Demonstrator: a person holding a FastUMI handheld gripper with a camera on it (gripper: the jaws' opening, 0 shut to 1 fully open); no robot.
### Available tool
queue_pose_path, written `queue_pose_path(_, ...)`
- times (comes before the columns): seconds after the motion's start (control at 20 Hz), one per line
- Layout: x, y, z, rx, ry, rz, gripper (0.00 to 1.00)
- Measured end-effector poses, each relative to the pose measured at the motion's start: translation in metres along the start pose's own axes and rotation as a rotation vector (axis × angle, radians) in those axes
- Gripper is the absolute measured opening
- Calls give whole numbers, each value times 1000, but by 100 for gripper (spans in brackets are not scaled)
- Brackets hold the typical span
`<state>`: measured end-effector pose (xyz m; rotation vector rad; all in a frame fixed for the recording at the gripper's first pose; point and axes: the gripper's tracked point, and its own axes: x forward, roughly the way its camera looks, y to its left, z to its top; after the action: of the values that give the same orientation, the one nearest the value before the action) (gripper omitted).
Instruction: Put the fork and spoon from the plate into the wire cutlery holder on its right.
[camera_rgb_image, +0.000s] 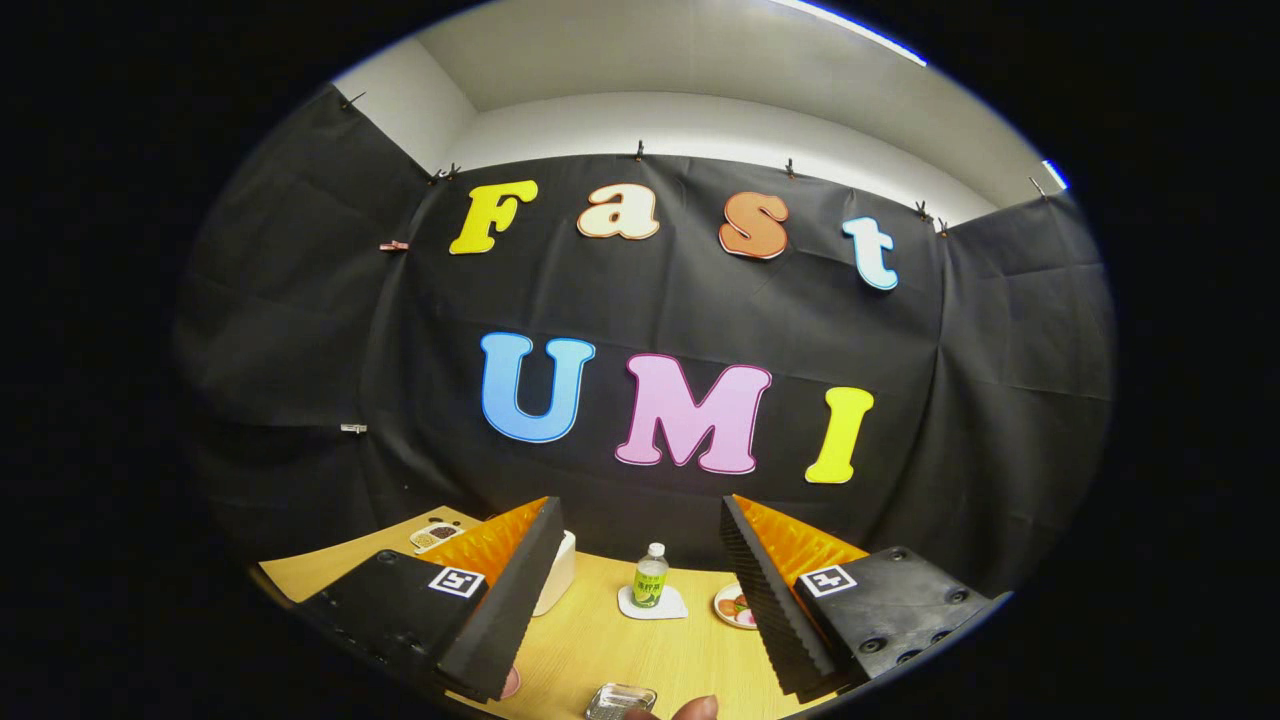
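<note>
My gripper (640, 540) is held high above the wooden table (600, 640), pointing at the booth's back wall. Its two fingers stand wide apart, open, with nothing between them. Low down between the fingers, a small shiny metal object (620, 700) lies on the table; I cannot tell what it is. A fingertip of a person (695, 709) shows beside it.
A small bottle with a green label (650, 577) stands on a white coaster (652, 604) beyond the fingers. A small plate with a printed pattern (735, 605) lies right of it. A white container (560, 570) sits behind the left finger, a small printed card (436, 536) farther left.
</note>
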<state>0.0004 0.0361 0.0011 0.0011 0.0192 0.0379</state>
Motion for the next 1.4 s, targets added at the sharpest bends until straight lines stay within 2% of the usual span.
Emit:
queue_pose_path(0.25,2,26,-11,14,46,35,98)
queue_pose_path(0.45,-1,71,-56,93,264,154,98)
queue_pose_path(0.55,-5,88,-71,135,344,180,98)
queue_pose_path(0.75,-15,125,-123,52,544,244,98)
queue_pose_path(0.9,-28,156,-184,28,730,304,98)
queue_pose_path(1.15,-47,189,-275,-1,989,364,88)
queue_pose_path(1.3,-56,203,-319,-68,1104,408,72)
queue_pose_path(1.4,-59,210,-340,-105,1159,416,71)
